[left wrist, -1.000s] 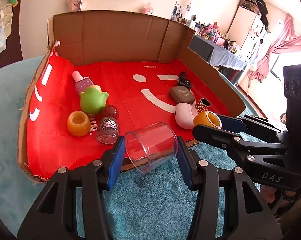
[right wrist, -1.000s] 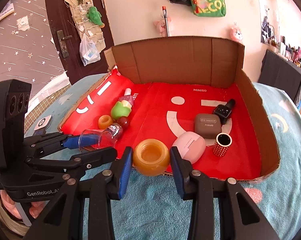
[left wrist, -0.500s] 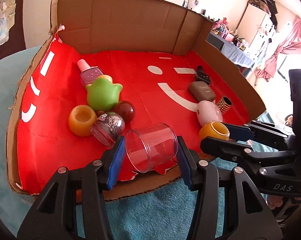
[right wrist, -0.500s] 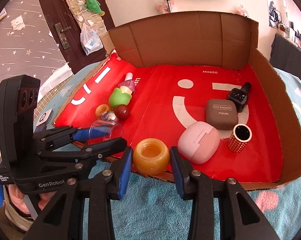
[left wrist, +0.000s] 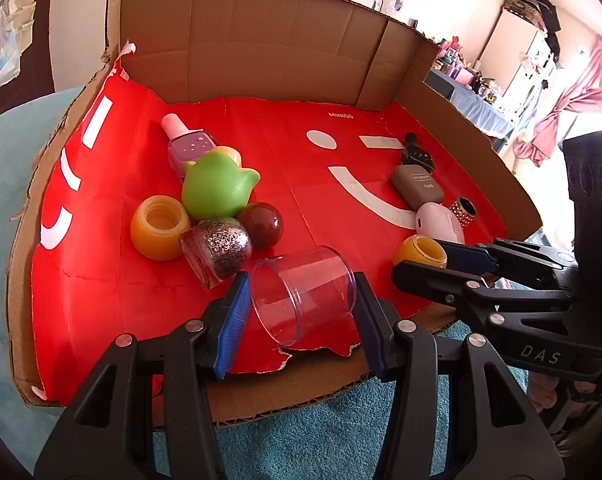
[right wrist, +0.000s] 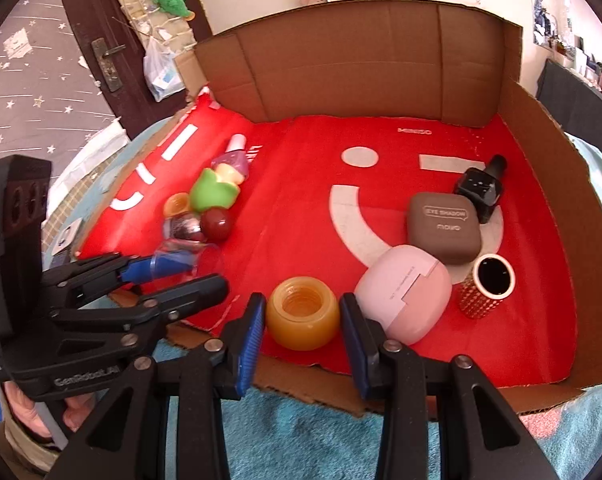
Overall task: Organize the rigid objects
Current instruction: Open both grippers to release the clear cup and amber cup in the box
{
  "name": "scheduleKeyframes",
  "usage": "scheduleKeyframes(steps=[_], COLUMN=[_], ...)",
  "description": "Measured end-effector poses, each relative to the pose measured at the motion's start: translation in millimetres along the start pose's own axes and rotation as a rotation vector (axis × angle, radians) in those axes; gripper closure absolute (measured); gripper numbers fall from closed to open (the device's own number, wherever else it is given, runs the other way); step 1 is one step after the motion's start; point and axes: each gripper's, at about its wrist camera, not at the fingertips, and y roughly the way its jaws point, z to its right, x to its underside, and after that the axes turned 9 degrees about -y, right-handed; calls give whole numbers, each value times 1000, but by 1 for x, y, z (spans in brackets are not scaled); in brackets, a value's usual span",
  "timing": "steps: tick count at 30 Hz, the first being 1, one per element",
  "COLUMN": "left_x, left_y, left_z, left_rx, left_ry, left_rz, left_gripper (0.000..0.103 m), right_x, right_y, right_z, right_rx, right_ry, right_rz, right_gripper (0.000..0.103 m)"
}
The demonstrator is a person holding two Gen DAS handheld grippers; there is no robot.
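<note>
Left tool [left wrist: 301, 304]: clenched on a clear plastic cup [left wrist: 303, 294] that lies tilted between its blue pads, open mouth toward the camera, over the near edge of the red liner.
Right tool [right wrist: 303, 318]: grasping an amber round jar [right wrist: 303, 312], mouth up, pads touching both sides — it sits just inside the near edge of the tray.
Tray: a cardboard box [right wrist: 365, 64] with tall back and side walls, floor covered by a red sheet with a white smiley print, resting on a teal fuzzy cloth [left wrist: 341, 440].
Left cluster: a second amber jar [left wrist: 159, 232], a green rounded toy [left wrist: 217, 188], a glittery silver jar [left wrist: 219, 250] on its side, a dark red ball [left wrist: 261, 224] and a purple nail-polish bottle [left wrist: 189, 146] — all touching or just beside one another, with the clear cup near the glitter jar.
Right cluster: a pink case [right wrist: 405, 292] just beside the held amber jar, a brown eye-shadow case [right wrist: 445, 224] touching it behind, a gold studded tube [right wrist: 487, 286] upright to the right, and a black bottle [right wrist: 481, 188] lying at the back.
</note>
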Motion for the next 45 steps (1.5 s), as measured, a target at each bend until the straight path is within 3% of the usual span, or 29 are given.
scheduleKeyframes(steps=[2,5,10,35,39,45], left_x=[0,1,0,-1,0,2], left_y=[-1,-1,1,2,2,-4], left_z=[0,1,2,3,4,8], left_rx=[-2,-2,-8,-13,-22,-52], left_ry=[1,1,5,4,7,12], left_rz=[1,1,1,-2,1,33], left_gripper=[55,55,55,54,50,37], right_x=[0,0,1,2,4,6], right_y=[1,0,2,4,-2,-12], right_z=[3,3,10,12,15,15], right_rx=[3,96,139,128,121,117], right_ry=[11,-8,-2,18,33,45], right_rz=[3,2,-9,-7,8,37], right_gripper=[63,63,63,62,51,50])
